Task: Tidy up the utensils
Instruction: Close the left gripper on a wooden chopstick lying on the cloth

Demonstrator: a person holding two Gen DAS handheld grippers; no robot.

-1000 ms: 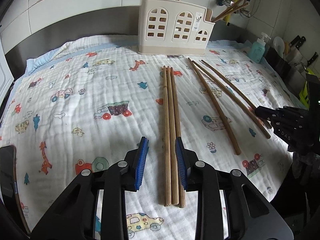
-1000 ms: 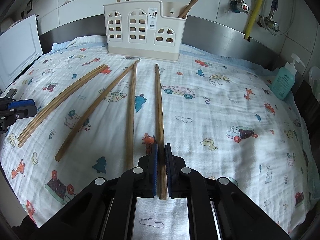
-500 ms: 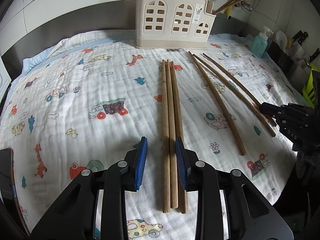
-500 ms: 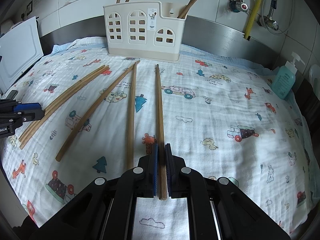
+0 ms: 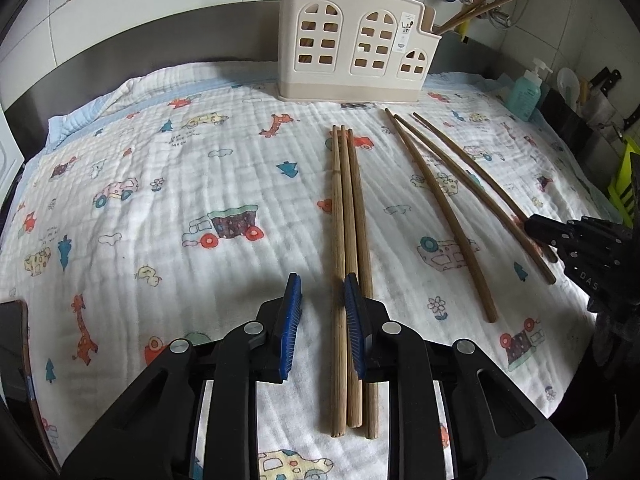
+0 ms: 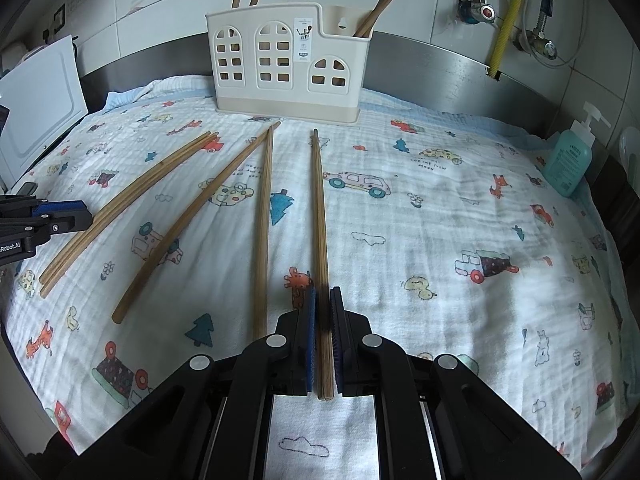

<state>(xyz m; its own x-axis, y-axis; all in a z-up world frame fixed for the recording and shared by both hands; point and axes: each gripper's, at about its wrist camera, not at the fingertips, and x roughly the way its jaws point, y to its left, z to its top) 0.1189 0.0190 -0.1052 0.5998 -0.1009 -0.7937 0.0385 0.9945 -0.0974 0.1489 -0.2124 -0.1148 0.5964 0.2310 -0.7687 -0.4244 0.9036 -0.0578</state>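
Before the cream plastic utensil holder with arched windows, both grippers work the long brown wooden chopsticks.

Right gripper is clenched on the near end of one chopstick, which lies flat on the cartoon-print white cloth pointing at the holder, likely so it can be lifted in. Left gripper is spread wide over a touching bundle of three chopsticks: the leftmost lies between the pads, the rightmost outside, under the right finger.
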